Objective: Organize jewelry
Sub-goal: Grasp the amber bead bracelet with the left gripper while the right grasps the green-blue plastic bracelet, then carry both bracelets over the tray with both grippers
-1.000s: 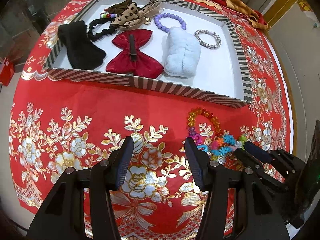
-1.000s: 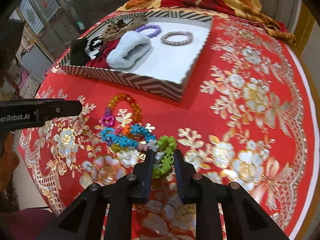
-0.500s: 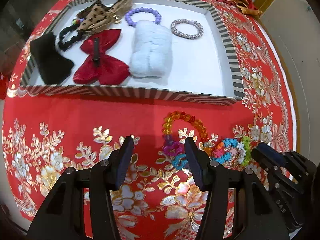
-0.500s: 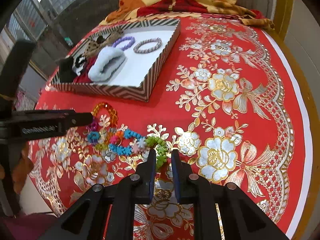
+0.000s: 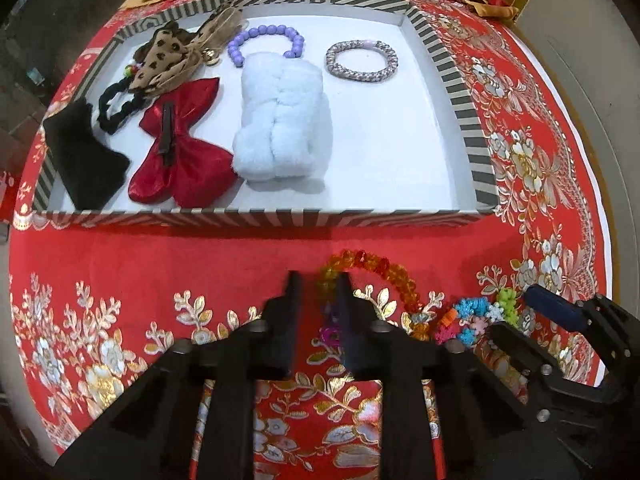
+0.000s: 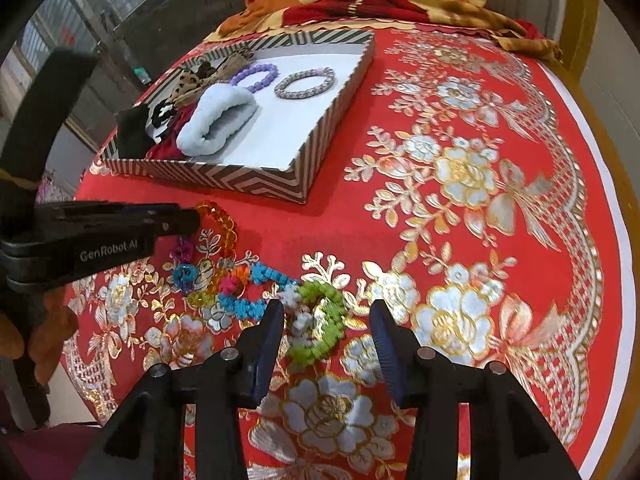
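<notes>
The left gripper (image 5: 318, 292) is closing on the orange bead bracelet (image 5: 372, 268) lying on the red cloth (image 5: 160, 256) in front of the striped tray (image 5: 464, 92); contact seems likely but blur hides it. The right gripper (image 6: 326, 322) is opening around the green bracelet (image 6: 324, 320), not pressing it.

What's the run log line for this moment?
task: organize jewelry | left gripper: closing on orange bead bracelet | right gripper: opening, green bracelet between jaws, lying on tablecloth | both bracelets outside striped tray
</notes>
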`<act>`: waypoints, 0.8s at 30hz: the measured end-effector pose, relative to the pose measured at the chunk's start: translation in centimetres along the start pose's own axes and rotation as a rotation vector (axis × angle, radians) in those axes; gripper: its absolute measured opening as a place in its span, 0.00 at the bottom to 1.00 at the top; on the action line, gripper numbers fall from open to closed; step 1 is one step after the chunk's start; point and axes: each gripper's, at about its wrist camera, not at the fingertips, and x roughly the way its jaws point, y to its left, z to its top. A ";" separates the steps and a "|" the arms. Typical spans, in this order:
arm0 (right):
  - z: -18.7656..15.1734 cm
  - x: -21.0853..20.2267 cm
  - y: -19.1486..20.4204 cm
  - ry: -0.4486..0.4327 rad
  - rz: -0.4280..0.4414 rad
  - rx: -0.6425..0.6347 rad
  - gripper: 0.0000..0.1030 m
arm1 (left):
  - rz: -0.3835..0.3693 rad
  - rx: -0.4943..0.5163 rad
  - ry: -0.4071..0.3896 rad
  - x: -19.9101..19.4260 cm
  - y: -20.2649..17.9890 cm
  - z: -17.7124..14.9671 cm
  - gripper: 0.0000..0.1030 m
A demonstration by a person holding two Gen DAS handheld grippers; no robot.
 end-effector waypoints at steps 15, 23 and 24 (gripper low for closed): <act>0.3 -1.9 0.3 -0.049 0.095 0.007 0.02 | -0.134 -0.038 -0.034 -4.5 3.4 -0.2 0.08; 0.8 -1.3 2.7 -0.024 0.045 -0.166 0.08 | -0.149 -0.059 -0.087 -8.1 5.3 -0.8 0.08; 0.9 -1.0 3.0 -0.014 0.038 -0.189 0.12 | -0.148 -0.063 -0.092 -8.4 5.5 -0.8 0.08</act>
